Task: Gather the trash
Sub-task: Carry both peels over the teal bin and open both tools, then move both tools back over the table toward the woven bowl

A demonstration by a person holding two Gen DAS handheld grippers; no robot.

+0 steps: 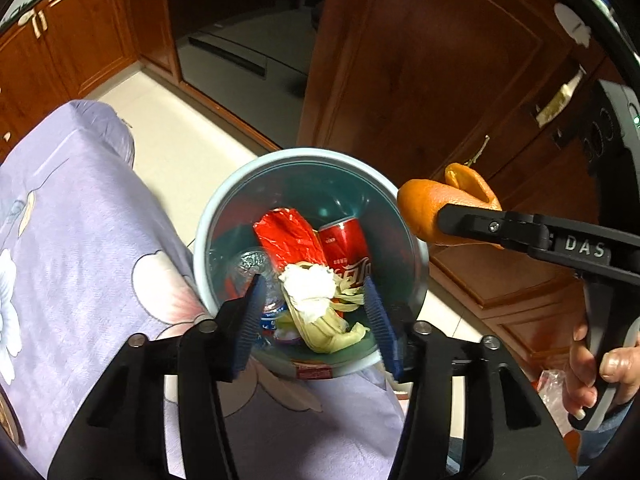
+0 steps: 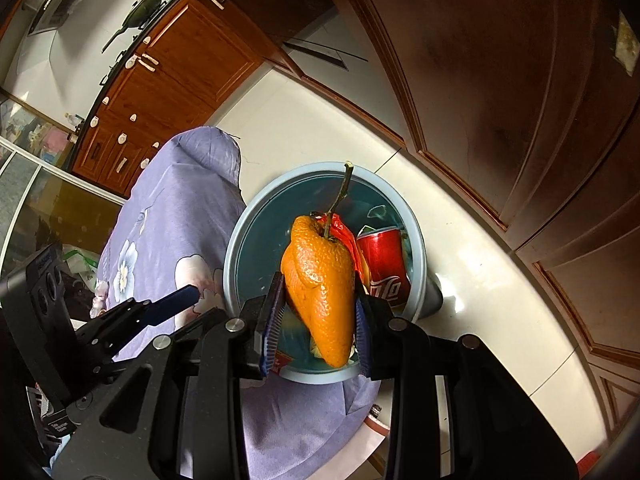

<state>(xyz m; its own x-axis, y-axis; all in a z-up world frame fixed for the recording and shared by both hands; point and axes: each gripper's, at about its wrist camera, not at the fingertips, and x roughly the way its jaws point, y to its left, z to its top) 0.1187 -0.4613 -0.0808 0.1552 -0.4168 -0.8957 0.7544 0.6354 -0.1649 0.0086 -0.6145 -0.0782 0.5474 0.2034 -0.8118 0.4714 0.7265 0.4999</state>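
A pale blue trash bin point(image 1: 304, 154) stands on the floor below both grippers. Inside lie a red wrapper point(image 1: 286, 236), a red cola can point(image 1: 346, 242), a white tissue wad point(image 1: 308, 286), a banana peel point(image 1: 328, 330) and a clear plastic bottle point(image 1: 252, 262). My left gripper point(image 1: 314, 282) hangs open over the bin, its pads touching nothing. My right gripper point(image 2: 318, 286) is shut on a large orange peel point(image 2: 320, 272) with a stem, held above the bin point(image 2: 256, 208). In the left wrist view the orange peel point(image 1: 424, 204) sits at the bin's right rim.
A purple flowered cloth point(image 1: 80, 220) covers a surface left of the bin. Dark wooden cabinet doors point(image 1: 420, 60) rise behind and to the right. Pale floor tiles point(image 1: 180, 148) lie around the bin. A person's hand point(image 1: 600, 364) grips the right gripper's handle.
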